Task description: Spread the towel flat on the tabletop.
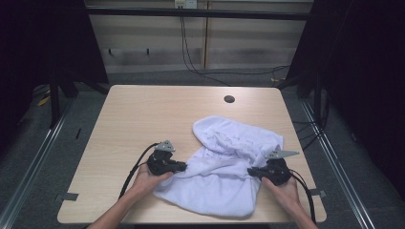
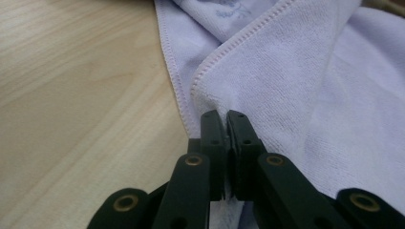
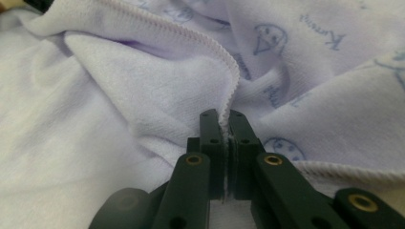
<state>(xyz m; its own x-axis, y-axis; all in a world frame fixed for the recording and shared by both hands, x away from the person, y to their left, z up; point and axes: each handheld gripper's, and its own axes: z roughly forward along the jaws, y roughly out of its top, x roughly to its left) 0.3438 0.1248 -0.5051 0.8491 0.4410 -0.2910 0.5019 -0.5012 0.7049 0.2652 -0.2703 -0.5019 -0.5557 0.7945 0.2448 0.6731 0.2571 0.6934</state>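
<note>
Towel (image 1: 224,167) edges pinched between both jaws — left, right.

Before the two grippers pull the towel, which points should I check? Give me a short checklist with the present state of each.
1. Left gripper shut on the towel at a hemmed edge: ok.
2. Right gripper shut on the stitched hem: ok.
3. Towel lying flat: not ok, it is crumpled, with folds.
4. Both grips on corners: cannot tell.
5. Towel fully on the table: ok.
</note>
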